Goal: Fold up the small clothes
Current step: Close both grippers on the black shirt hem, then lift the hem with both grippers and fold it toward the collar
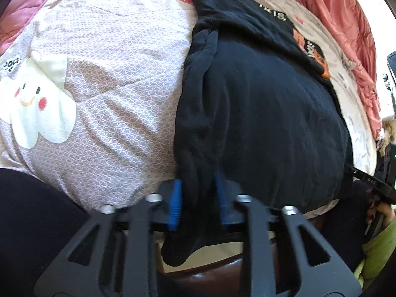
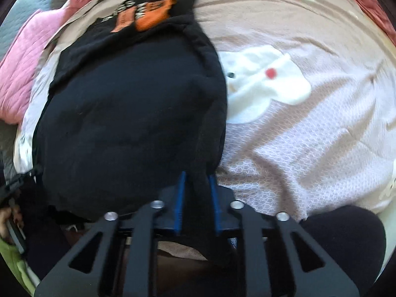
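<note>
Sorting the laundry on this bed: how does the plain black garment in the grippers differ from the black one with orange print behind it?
The plain black garment is unprinted, near, pinched at its edge; the printed garment shows orange lettering, lies farther back, partly covered, ungripped. Both are black, on the patterned bedsheet.

The left gripper has its jaws clamped on the near edge of a black garment, which lies on a bed's patterned sheet.

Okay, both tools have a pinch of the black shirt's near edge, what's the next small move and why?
Probably lift both together and carry the near edge toward the orange print: left tool and right tool are shut on the black shirt, which lies unfolded on the bed sheet.
</note>
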